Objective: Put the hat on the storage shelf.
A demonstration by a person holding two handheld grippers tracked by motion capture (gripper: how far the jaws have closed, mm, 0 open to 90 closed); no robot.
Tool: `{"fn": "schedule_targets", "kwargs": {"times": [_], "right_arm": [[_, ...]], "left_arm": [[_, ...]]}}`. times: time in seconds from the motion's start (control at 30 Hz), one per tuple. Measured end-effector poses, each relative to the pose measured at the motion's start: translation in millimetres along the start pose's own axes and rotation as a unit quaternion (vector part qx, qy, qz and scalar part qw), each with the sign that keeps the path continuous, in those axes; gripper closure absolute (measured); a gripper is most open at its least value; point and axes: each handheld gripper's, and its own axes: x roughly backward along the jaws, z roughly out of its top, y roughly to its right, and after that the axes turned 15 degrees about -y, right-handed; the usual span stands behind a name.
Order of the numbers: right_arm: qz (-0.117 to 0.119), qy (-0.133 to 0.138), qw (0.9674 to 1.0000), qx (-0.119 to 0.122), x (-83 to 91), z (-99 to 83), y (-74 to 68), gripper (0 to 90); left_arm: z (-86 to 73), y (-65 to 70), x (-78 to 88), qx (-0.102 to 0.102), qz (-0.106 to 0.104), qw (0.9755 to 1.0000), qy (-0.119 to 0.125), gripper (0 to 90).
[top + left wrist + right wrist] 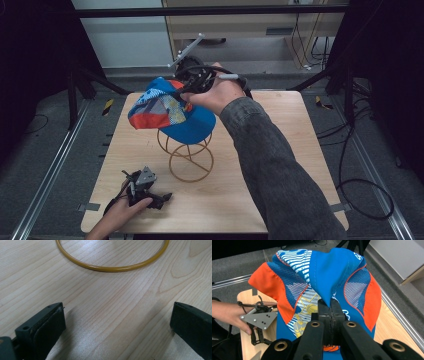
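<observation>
A blue cap (170,112) with orange mesh panels and a white-striped print hangs over the top of a gold wire stand (190,160) at the table's middle. My right gripper (184,89) is shut on a fold of the cap's blue cloth, reaching in from behind and above. In the right gripper view the jaws (331,306) pinch that fold of the cap (322,272) tightly together. My left gripper (150,186) rests on the table near the front left, open, its jaws (117,322) wide apart with bare wood between them. The stand's base ring (112,268) lies just ahead of it.
The wooden table (280,165) has free surface to the right of the stand. Black tripod legs (90,80) and cables (360,195) sit on the grey floor around it. A metal rail (45,185) runs along the left side.
</observation>
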Motion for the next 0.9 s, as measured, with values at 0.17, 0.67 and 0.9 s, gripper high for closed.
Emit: {"fn": "schedule_targets", "kwargs": {"times": [0.17,0.67,0.9], "right_arm": [[-0.001,-0.013,0.9999,0.003,-10.0,3.9,0.0,90.0],[-0.002,-0.045,0.999,0.002,-27.8,0.2,-0.7,90.0],[0.0,-0.054,0.9985,0.0,-34.5,-2.1,-0.3,90.0]], "left_arm": [[-0.1,0.1,-0.1,0.0,-0.001,1.0,0.001,0.0],[-0.2,0.2,-0.1,0.001,0.0,1.0,0.001,0.0],[-0.2,0.2,-0.3,0.0,-0.001,1.0,0.002,0.0]]}}
